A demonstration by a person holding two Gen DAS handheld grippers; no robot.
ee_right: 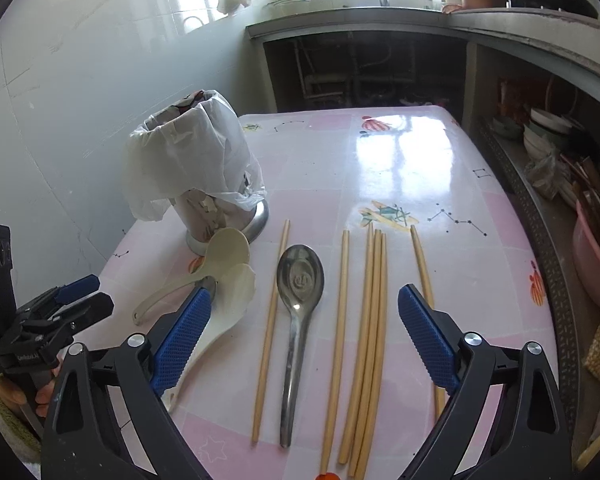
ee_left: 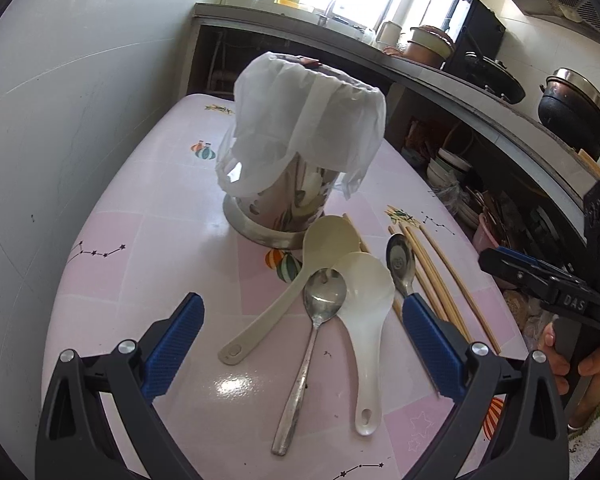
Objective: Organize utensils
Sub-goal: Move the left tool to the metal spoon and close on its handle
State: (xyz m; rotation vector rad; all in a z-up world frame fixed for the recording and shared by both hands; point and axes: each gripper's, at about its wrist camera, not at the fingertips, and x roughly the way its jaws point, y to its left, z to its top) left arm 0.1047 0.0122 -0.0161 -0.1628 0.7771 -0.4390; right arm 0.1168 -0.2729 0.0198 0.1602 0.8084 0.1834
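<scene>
A steel utensil holder [ee_left: 276, 204] draped with a white plastic bag [ee_left: 308, 120] stands on the pink table [ee_left: 172, 248]; it also shows at the left in the right wrist view [ee_right: 224, 216]. In front of it lie a cream rice paddle [ee_left: 328, 236], a white rice paddle [ee_left: 366, 308], a metal spoon [ee_left: 322, 300] and a second metal spoon [ee_left: 400, 264]. My left gripper [ee_left: 302, 308] hangs open above the paddles and spoon. My right gripper [ee_right: 304, 304] is open over a metal spoon [ee_right: 300, 280] and several wooden chopsticks [ee_right: 370, 320].
A grey wall [ee_left: 80, 100] borders the table on the left. A concrete counter [ee_left: 460, 80] with pots, a sink and shelves of dishes runs behind and to the right. A pink basin [ee_right: 596, 264] sits beside the table's right edge. A hand [ee_left: 580, 364] holds the right gripper's handle.
</scene>
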